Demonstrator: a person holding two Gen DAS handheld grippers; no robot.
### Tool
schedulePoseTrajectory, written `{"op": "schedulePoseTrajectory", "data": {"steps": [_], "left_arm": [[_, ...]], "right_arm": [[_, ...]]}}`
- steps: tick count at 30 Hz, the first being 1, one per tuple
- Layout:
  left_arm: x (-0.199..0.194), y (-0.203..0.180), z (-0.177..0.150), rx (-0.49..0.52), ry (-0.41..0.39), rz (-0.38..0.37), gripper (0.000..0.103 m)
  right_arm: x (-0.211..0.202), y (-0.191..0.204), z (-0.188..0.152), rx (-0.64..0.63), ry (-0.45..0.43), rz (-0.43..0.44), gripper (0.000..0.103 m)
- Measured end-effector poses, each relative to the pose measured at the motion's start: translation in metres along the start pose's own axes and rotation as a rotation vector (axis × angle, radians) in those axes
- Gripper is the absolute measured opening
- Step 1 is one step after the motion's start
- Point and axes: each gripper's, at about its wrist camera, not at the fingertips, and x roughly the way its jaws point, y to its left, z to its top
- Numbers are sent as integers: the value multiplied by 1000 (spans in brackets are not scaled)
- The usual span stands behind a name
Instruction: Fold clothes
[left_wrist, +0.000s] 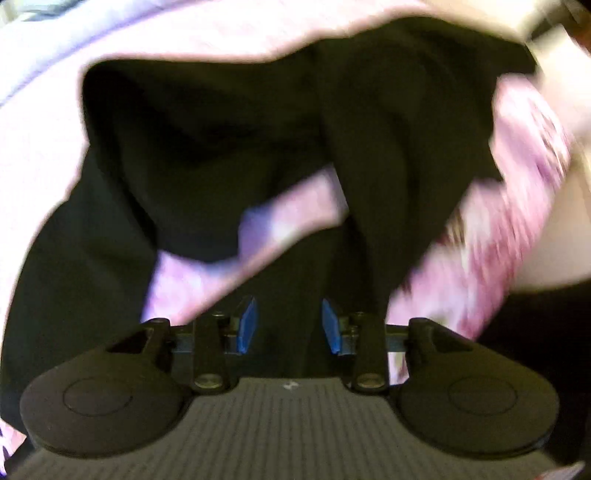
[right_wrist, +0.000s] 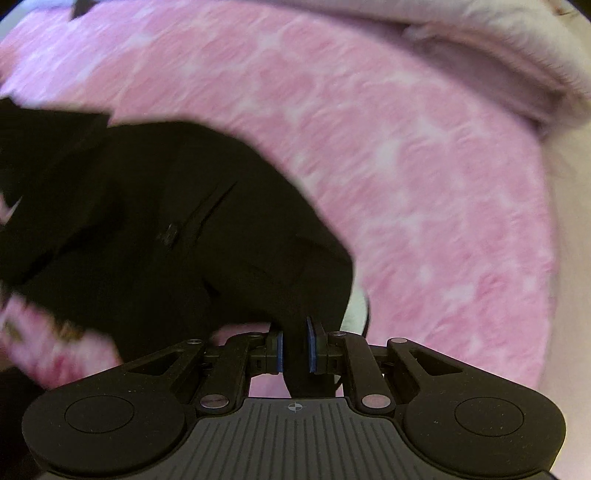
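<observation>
A black garment (left_wrist: 207, 155) hangs in loose folds over a pink patterned bedspread (left_wrist: 517, 155). My left gripper (left_wrist: 289, 325) has its blue pads (left_wrist: 246, 325) partly closed, and a thick bunch of the black cloth fills the gap between them. In the right wrist view the same black garment (right_wrist: 155, 221), with a button and a seam showing, spreads to the left over the pink bedspread (right_wrist: 406, 155). My right gripper (right_wrist: 294, 349) is shut on a narrow fold of that cloth. Both views are blurred by motion.
A pale lilac blanket or pillow (right_wrist: 498, 62) lies along the far right edge of the bed. Pale lilac cloth (left_wrist: 44, 110) also fills the upper left of the left wrist view. A white surface (left_wrist: 561, 229) shows at the right.
</observation>
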Motion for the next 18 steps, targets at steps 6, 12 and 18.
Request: {"op": "schedulePoseTrajectory", "data": {"steps": [6,12,18], "left_arm": [[-50,8,55,23,-182,115,34],[-50,46,133,81,-225,194,34],[-30,30,167,190,-219,122,34]], "right_arm": [[6,17,-67,-175,108,182,12],[1,1,-66,-104,73,175,12],[-3,-15,-65,-31,36,166,12]]}}
